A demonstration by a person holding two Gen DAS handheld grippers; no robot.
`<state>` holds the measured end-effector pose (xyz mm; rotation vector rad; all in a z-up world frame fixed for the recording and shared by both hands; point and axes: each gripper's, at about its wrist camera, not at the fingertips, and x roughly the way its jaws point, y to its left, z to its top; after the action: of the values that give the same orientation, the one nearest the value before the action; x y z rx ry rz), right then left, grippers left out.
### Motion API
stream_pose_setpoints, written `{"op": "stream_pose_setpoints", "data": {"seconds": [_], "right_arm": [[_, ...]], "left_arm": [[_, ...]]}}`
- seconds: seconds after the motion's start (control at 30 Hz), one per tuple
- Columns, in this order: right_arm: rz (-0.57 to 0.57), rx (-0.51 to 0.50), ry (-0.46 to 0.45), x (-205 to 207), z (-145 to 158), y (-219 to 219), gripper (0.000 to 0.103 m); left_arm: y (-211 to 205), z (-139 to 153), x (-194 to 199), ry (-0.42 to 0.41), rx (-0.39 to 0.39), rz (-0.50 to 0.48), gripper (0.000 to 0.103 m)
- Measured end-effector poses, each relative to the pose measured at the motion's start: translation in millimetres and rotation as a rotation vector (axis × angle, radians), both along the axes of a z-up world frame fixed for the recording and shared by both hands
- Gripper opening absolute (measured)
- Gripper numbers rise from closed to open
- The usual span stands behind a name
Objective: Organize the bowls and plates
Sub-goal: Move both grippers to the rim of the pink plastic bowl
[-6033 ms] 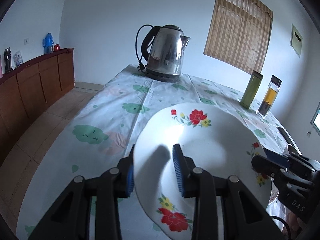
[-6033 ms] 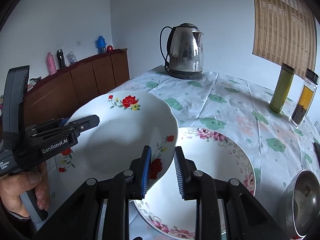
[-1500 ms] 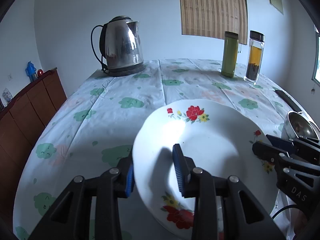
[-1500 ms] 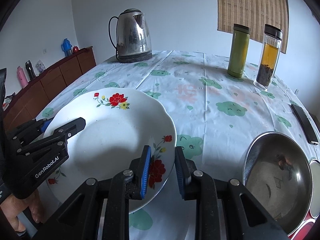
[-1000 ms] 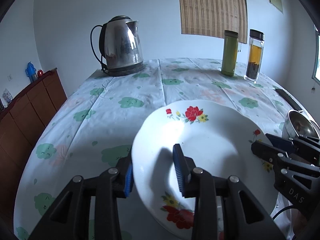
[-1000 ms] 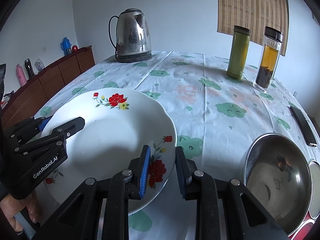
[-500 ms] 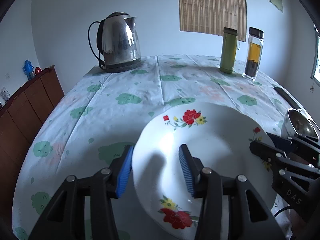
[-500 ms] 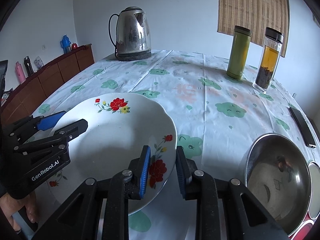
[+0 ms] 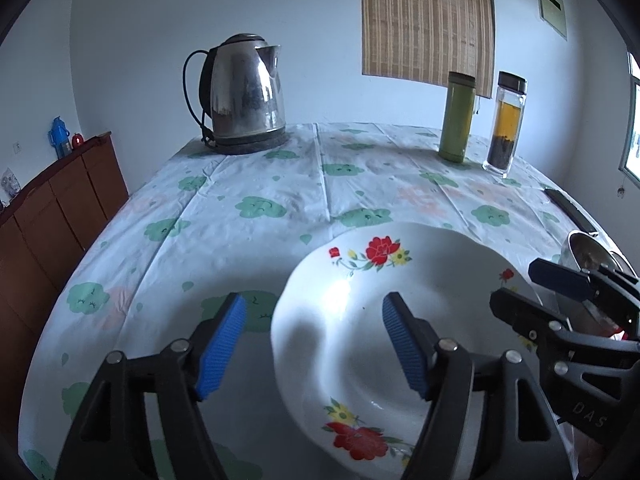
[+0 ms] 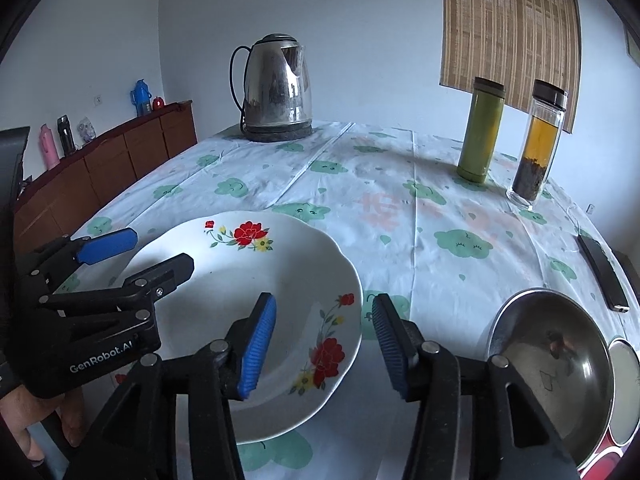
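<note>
Both tongs (image 9: pixel 310 344) released plate (image 10: pixel 256 308).

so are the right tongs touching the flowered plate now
Apart. In the right wrist view the right tongs are opening; the flowered plate has its rim between the blue pads, with a clear gap on both sides.

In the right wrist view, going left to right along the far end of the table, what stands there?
Steel kettle → green flask → glass tea bottle. All three stand upright and apart on the flowered tablecloth.
</note>
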<state>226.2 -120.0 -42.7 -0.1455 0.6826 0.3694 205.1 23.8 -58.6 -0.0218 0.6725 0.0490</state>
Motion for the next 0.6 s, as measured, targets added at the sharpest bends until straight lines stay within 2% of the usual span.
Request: {"op": "stream_pose_setpoints", "data": {"seconds": [0.17,0.43,0.6], "right_arm": [[0.004,0.008,-0.006,-1.6,3.1,1.2,0.052],[0.018,0.068,-0.055,-19.1,18.5,-7.2,0.052],[0.027,0.083,-0.052,-34.4,23.3,-22.0,0.052]], "left_arm": [[5.4,2.6,-3.2,-0.022,-0.016,0.020,0.072],[16.2,15.1,-14.7,-0.106,-0.058,0.063,0.072],[10.2,20.1,-18.0,-0.097,-0.058,0.051,0.072]]}}
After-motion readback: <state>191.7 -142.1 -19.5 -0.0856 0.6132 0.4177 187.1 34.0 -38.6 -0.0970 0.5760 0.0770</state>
